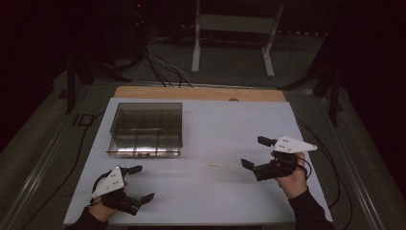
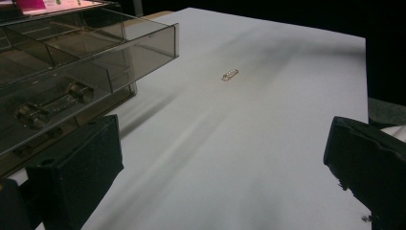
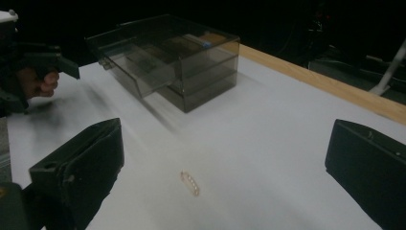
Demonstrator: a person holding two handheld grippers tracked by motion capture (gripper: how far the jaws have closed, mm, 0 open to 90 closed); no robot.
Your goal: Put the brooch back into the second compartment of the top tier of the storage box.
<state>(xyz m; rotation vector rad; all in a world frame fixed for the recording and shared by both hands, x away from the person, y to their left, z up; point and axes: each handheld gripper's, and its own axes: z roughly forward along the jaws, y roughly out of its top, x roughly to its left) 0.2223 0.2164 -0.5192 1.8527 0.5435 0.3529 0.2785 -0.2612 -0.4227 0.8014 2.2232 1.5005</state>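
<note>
A small pale oblong piece [image 1: 213, 166] lies flat on the white table [image 1: 220, 124], between my two grippers. The left gripper view has it ahead [image 2: 230, 74]; the right gripper view has it close in front of the jaws [image 3: 189, 183]. At the table's left rear stands a smoky clear drawer box [image 1: 146, 128], with one divided drawer pulled out [image 2: 86, 72]. My left gripper [image 1: 143, 182] hovers open at the front left, holding nothing. My right gripper [image 1: 253, 152] is open and empty too, right of the piece and pointing left at it.
A wooden strip [image 1: 201, 93] borders the table's far edge. Behind it are a white metal stand [image 1: 234, 33] and cables on the dark floor. The other hand and its gripper [image 3: 28, 67] appear at the far left of the right gripper view.
</note>
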